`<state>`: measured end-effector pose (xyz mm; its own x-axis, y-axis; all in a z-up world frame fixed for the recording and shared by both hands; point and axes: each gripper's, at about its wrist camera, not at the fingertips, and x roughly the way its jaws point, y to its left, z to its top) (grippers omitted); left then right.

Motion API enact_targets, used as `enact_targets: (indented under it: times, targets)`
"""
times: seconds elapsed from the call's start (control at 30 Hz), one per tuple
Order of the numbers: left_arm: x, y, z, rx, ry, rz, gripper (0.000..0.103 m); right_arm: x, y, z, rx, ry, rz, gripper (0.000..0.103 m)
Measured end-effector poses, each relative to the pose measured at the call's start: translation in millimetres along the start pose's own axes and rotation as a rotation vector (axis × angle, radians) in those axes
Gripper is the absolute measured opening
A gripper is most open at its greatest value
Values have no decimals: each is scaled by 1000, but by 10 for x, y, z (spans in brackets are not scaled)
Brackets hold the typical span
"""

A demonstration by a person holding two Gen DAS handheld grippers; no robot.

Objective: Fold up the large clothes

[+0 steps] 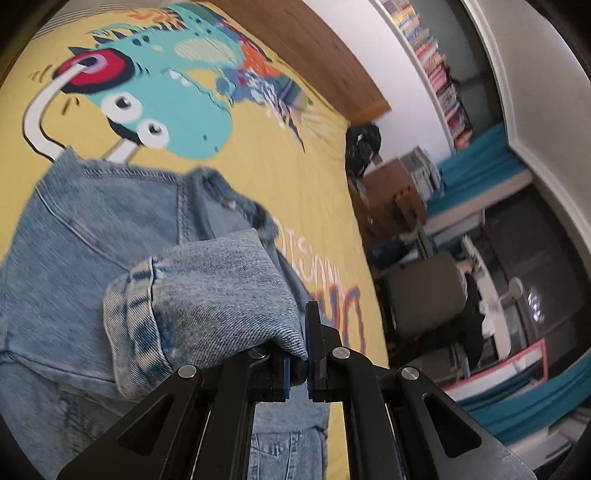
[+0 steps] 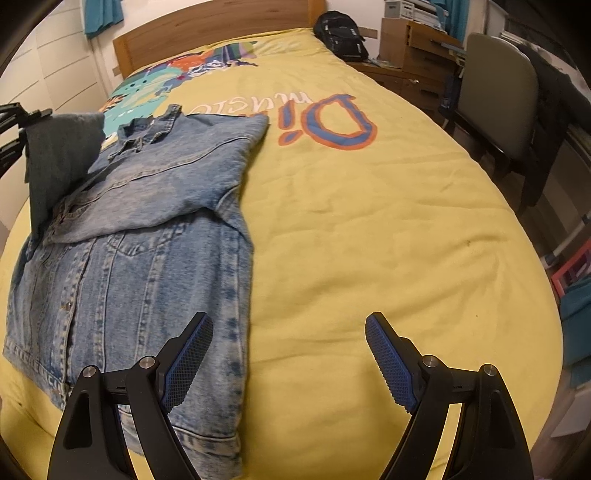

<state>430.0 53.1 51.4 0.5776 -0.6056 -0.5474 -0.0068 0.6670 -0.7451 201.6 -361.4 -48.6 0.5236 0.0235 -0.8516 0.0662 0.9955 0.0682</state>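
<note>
Right now the denim jacket point(image 2: 147, 236) lies front-up on the left part of the yellow bedspread point(image 2: 369, 229), its hem nearest the right wrist camera and its collar toward the wooden headboard point(image 2: 221, 26). One sleeve is already folded across the chest, lying diagonally over the button placket. The left gripper point(image 1: 299, 354) is clamped on the cuff point(image 1: 207, 295) of the other sleeve, the denim pinched between its blue pads, and the cuff hangs lifted above the rest of the jacket; in the right wrist view that raised sleeve point(image 2: 62, 155) shows at the far left edge, held up off the bed. The right gripper point(image 2: 288, 354) hovers over the near edge of the bed with its fingers spread wide and nothing between them, the left finger point(image 2: 188, 362) above the jacket's hem corner and the other above bare bedspread. A cartoon dinosaur print point(image 1: 155, 99) and large lettering point(image 2: 332, 122) decorate the cover. Beyond the bed, a black backpack point(image 2: 341, 35) sits by the far corner, and a grey chair point(image 2: 498, 96) stands to the right beside wooden drawers point(image 2: 417, 48).
</note>
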Motion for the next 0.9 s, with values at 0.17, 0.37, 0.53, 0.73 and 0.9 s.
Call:
enact_targets:
  times: [0.17,0.37,0.53,0.73,0.9]
  targets:
    - [230,-30,-240,28,56,40,4,20,-89,-35,13,6,-1,86]
    - [457,99,-524,79,144,136,4,79,-168,-56,31,19,-3,86]
    - [647,199,-764,143,233,205,4,127,-139,-54,25,32,-3,86]
    - [744,195,-953,205,280,258,6,143,-59,-38,7,36,1,86]
    - [526,311,-949,118,230,202,34,118,-45,-25,7,30,0,86]
